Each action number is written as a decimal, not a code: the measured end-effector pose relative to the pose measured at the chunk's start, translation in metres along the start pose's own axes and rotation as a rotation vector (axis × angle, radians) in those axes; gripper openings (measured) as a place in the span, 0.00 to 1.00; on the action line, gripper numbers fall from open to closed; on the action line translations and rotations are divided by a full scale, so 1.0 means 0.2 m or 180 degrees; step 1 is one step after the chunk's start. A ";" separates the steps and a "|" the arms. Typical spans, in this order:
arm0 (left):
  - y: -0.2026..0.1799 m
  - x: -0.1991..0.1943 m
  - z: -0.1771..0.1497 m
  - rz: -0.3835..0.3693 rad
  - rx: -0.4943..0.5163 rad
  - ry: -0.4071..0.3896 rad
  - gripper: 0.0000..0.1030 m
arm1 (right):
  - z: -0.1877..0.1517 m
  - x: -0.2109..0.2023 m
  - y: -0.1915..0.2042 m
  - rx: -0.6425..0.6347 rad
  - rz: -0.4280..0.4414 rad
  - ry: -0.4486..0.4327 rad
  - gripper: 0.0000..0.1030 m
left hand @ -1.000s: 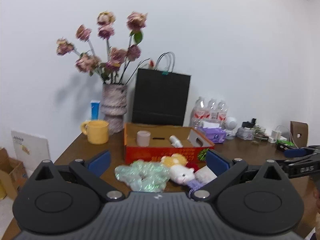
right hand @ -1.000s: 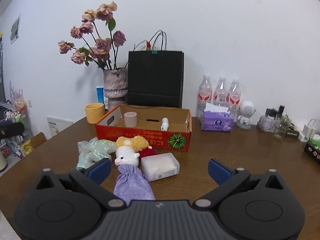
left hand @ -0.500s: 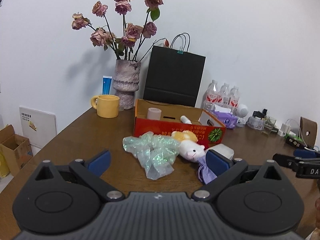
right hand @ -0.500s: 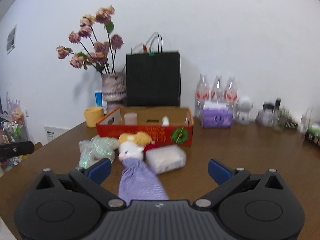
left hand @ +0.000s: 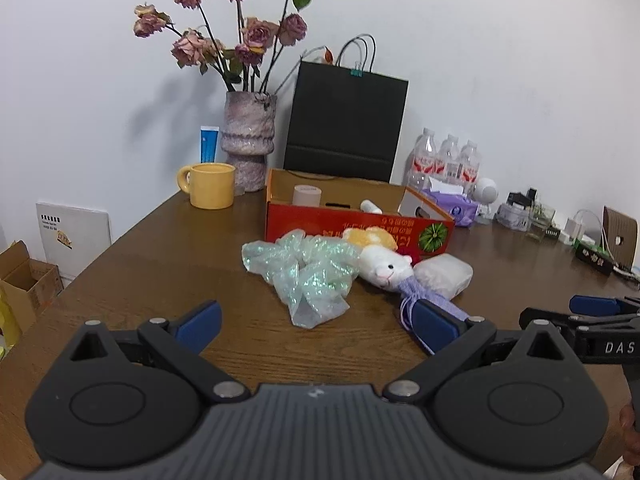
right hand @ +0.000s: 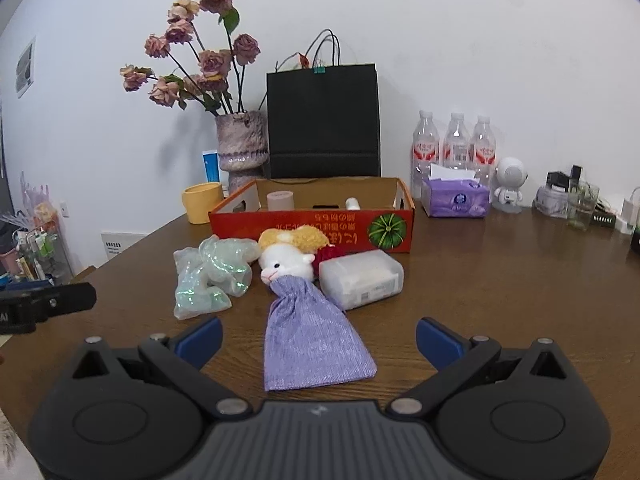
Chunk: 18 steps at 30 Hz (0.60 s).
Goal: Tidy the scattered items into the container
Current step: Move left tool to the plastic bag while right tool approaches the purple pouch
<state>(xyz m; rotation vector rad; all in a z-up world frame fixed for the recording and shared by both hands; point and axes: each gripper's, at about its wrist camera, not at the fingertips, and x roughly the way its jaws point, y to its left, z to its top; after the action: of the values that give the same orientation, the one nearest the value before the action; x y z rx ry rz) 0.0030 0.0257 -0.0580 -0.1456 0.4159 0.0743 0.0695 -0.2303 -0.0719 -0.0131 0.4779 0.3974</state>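
Both the left gripper (left hand: 316, 326) and right gripper (right hand: 318, 338) hover spread, empty; we judge the limp purple pouch (right hand: 308, 336) may slip, perhaps dragging the plush lamb (right hand: 286, 265).

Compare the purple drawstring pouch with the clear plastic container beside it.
The purple drawstring pouch is soft woven fabric lying flat; the clear plastic container is a rigid, translucent box with rounded corners. The pouch is cinched at its neck, which lies against the plush toy; the container stands boxy and taller. Both rest on the table, outside the cardboard box.
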 end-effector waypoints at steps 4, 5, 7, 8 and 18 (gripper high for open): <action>-0.02 0.04 0.00 -0.0039 0.0033 0.0105 1.00 | -0.01 0.04 0.01 -0.0059 -0.0045 0.0081 1.00; -0.02 0.05 0.00 -0.0046 0.0040 0.0130 1.00 | -0.02 0.05 0.01 -0.0083 -0.0052 0.0099 1.00; -0.03 0.08 -0.01 -0.0051 0.0045 0.0182 1.00 | -0.02 0.08 0.02 -0.0132 -0.0060 0.0136 1.00; -0.03 0.10 -0.01 -0.0047 0.0046 0.0208 1.00 | -0.03 0.09 0.02 -0.0154 -0.0062 0.0160 1.00; -0.03 0.30 0.02 -0.0029 -0.0046 0.0461 1.00 | -0.06 0.30 0.04 -0.0257 -0.0030 0.0437 1.00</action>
<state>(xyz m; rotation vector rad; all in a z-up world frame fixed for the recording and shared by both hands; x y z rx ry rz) 0.0595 0.0237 -0.0789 -0.1678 0.5593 0.0580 0.1106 -0.2019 -0.1084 -0.1212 0.5967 0.4081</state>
